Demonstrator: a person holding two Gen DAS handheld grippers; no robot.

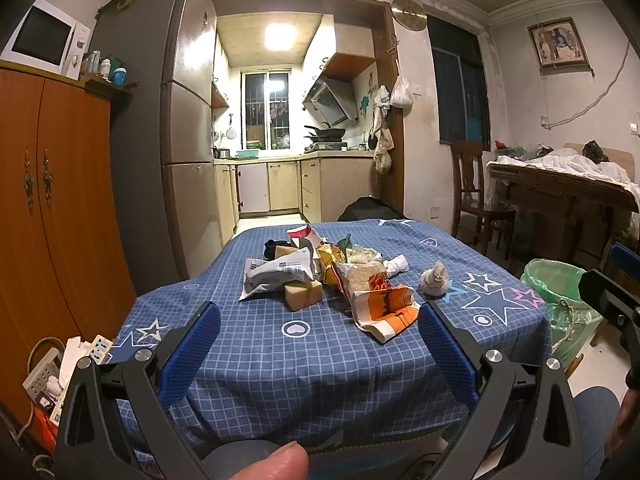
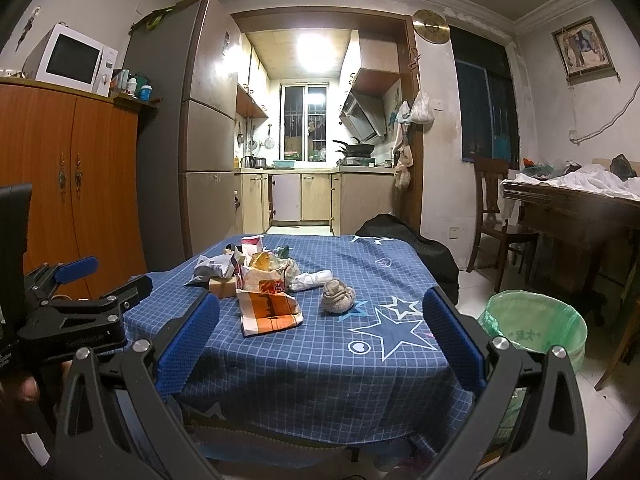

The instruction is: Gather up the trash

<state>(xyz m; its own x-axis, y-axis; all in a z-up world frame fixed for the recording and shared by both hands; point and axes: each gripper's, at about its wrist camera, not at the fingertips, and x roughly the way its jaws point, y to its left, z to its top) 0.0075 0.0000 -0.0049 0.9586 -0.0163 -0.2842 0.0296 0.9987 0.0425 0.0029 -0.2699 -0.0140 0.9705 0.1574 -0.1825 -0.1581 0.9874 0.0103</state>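
Note:
A heap of trash lies on a table with a blue checked star cloth (image 1: 312,364) (image 2: 320,360): an orange and white wrapper (image 1: 386,310) (image 2: 268,310), a grey foil bag (image 1: 278,274) (image 2: 212,266), a tan block (image 1: 304,295) (image 2: 222,287), a crumpled grey tissue wad (image 1: 434,279) (image 2: 338,292) and a white paper roll (image 2: 310,280). A green-lined bin (image 1: 560,300) (image 2: 534,330) stands on the floor right of the table. My left gripper (image 1: 318,318) and right gripper (image 2: 320,308) are both open and empty, held at the table's near edge.
An orange wooden cupboard (image 1: 52,208) with a microwave (image 1: 44,40) on top stands at left beside a grey fridge (image 1: 160,120). Power strips (image 1: 44,372) lie at lower left. A wooden chair (image 2: 496,212) and a cluttered desk (image 2: 580,204) are at right. A black bag (image 2: 404,236) lies behind the table.

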